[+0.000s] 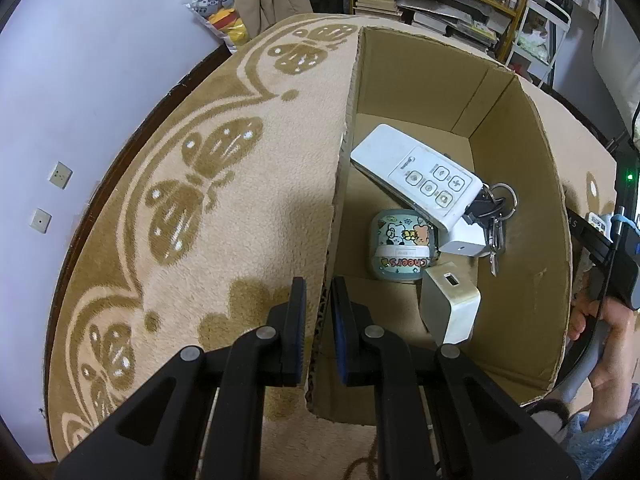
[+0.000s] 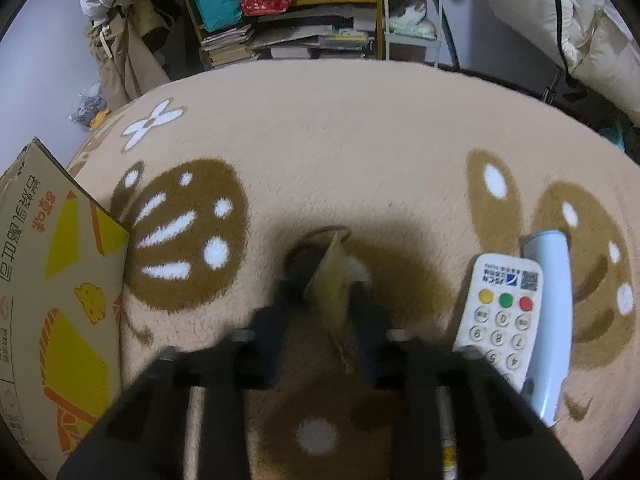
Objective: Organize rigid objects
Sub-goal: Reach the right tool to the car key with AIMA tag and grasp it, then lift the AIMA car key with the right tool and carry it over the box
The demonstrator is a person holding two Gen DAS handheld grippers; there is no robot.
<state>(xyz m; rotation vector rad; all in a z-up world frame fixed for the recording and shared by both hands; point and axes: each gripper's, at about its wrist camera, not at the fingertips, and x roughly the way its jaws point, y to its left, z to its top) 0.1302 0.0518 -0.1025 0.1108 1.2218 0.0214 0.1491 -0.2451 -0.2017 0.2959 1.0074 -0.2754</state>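
Observation:
My left gripper (image 1: 319, 286) is shut on the near wall of an open cardboard box (image 1: 520, 220) on a beige rug. Inside the box lie a white remote (image 1: 416, 172), a bunch of keys (image 1: 496, 220), a sticker-covered earbud case (image 1: 400, 246) and two white chargers (image 1: 450, 308). In the right wrist view my right gripper (image 2: 324, 292), blurred, is shut on a flat tan object (image 2: 330, 276) like a card holder, which stands on edge between the fingers just above the rug. A white remote with coloured buttons (image 2: 500, 316) and a pale blue tube (image 2: 550, 320) lie on the rug to its right.
The box's printed outer side (image 2: 52, 300) stands at the left of the right wrist view. A person's hand (image 1: 604, 344) holds the other gripper's handle beside the box's right wall. Bookshelves (image 2: 288, 36) and a white cart (image 2: 412, 20) stand beyond the rug's far edge.

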